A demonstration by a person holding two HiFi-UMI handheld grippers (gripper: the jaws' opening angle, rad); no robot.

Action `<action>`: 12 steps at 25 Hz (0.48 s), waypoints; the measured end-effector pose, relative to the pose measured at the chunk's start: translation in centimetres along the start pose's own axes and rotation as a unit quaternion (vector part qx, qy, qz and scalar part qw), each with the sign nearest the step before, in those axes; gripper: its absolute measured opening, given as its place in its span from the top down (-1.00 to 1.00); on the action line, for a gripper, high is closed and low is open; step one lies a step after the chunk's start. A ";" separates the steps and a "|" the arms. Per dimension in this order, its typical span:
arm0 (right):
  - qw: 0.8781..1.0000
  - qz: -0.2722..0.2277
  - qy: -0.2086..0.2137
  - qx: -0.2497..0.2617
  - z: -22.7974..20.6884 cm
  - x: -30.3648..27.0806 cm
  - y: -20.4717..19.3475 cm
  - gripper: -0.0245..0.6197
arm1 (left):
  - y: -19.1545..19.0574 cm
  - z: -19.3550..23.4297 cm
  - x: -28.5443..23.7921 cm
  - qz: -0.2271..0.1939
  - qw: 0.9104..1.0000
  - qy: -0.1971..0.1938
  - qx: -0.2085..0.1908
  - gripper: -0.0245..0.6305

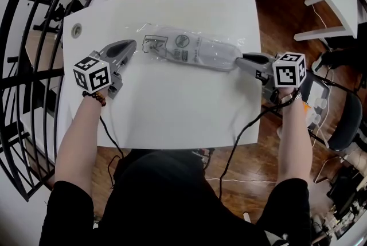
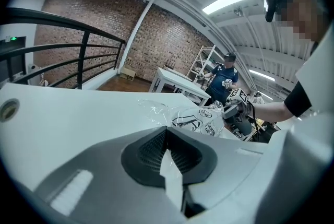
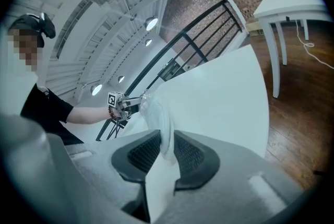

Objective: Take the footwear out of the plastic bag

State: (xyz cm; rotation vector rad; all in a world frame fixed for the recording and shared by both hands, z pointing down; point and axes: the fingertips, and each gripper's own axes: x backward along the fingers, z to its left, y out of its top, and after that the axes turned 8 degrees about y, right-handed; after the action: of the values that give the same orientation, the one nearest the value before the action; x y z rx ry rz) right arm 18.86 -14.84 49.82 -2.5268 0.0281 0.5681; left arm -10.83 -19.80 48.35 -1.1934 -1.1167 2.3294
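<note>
Left gripper [image 1: 135, 44] pinches shut on the bag [image 1: 166, 47] at 9 o'clock, right gripper [image 1: 239, 60] half-closed clamps the bagged slipper [image 1: 209, 54] at 3 o'clock, likely bracing to pull them apart.

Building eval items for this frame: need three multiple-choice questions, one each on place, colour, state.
1. Where does the plastic bag lie? A) floor B) white table C) chair
2. Colour of the footwear? A) white B) red C) black
3. The footwear is: A) out on the table B) on a foot C) inside the bag
Key: 1 B, it lies across the tabletop; 2 A, it shows pale white through the film; 3 C, clear plastic surrounds it.
</note>
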 end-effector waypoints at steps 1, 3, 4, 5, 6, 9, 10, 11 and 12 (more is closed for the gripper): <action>1.000 -0.003 0.004 -0.006 -0.1 0.0 0.0 0.70 | -0.1 0.0 -0.1 0.001 1.000 0.000 0.001 0.87; 1.000 -0.012 0.014 -0.021 -0.2 0.0 0.0 0.70 | -0.1 -0.1 -0.2 0.003 1.000 -0.001 0.002 0.87; 0.999 -0.018 0.022 -0.029 -0.2 0.1 0.1 0.69 | -0.1 -0.1 -0.2 0.003 1.000 -0.001 0.003 0.87; 0.999 -0.024 0.032 -0.036 -0.2 0.1 0.2 0.68 | -0.1 -0.1 -0.2 0.003 1.000 -0.002 0.003 0.87; 0.998 -0.031 0.041 -0.042 -0.1 0.1 0.3 0.67 | -0.2 -0.1 -0.3 0.003 1.000 -0.002 0.004 0.87; 0.995 -0.046 0.066 -0.054 0.2 0.1 0.6 0.63 | -0.4 -0.2 -0.2 0.001 1.000 -0.002 0.005 0.87; 0.994 -0.051 0.074 -0.061 0.4 0.1 0.6 0.63 | -0.5 -0.2 -0.1 0.001 1.000 -0.002 0.005 0.87; 0.993 -0.055 0.080 -0.069 0.4 0.1 0.5 0.63 | -0.6 -0.2 -0.1 0.000 1.000 -0.002 0.006 0.87; 0.992 -0.058 0.083 -0.075 0.4 0.1 0.4 0.63 | -0.6 -0.2 -0.1 0.000 1.000 -0.003 0.006 0.87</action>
State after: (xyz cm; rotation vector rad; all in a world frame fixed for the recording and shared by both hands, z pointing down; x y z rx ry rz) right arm 18.71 -14.98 49.26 -2.6954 -0.1035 0.3244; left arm -10.64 -19.37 48.77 -1.1839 -1.1036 2.3376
